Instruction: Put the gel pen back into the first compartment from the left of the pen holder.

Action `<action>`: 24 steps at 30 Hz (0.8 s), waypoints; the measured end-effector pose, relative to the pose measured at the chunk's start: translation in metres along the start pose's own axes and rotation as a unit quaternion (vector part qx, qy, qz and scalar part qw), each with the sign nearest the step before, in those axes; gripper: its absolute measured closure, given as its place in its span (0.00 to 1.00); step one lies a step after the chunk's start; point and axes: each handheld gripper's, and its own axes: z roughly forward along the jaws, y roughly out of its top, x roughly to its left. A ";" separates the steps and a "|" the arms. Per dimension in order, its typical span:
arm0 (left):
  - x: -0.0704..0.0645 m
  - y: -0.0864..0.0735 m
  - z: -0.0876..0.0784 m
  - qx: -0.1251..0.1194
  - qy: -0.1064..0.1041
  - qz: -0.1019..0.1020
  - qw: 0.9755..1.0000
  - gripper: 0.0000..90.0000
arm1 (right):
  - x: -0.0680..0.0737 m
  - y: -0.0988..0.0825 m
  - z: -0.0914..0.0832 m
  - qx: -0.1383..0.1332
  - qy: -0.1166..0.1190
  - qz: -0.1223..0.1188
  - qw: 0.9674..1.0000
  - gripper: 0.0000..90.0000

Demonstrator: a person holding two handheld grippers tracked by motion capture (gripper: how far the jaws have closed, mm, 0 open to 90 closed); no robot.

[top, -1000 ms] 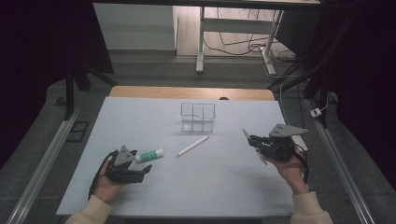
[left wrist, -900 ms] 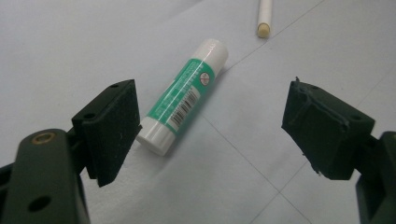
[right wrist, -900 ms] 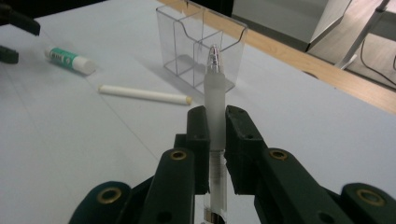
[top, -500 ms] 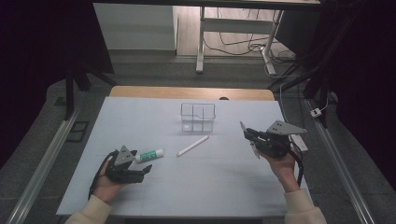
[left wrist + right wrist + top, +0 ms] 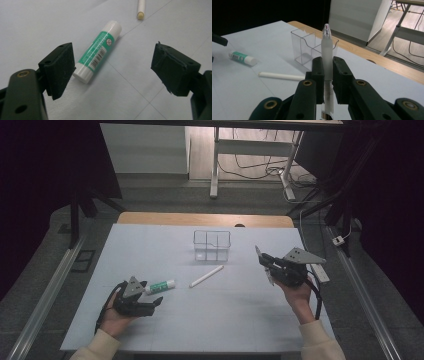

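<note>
right gripper [image 5: 325, 72] shifted, pen [image 5: 327, 53] clamped upright

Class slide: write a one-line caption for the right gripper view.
Right tool shut on a frosted pen, pointing up before the clear organizer.

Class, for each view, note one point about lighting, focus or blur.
High view: pale blue table lit, surroundings dark. Left gripper view: green-and-white glue stick sharp, black foam pads nearer and softer. Right gripper view: frosted clear pen crisp, background behind clear plastic organiser blurred.
</note>
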 end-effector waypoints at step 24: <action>0.001 0.000 -0.001 -0.003 0.001 -0.004 1.000 0.22 | 0.012 0.017 0.037 -0.032 0.020 0.015 0.999 0.89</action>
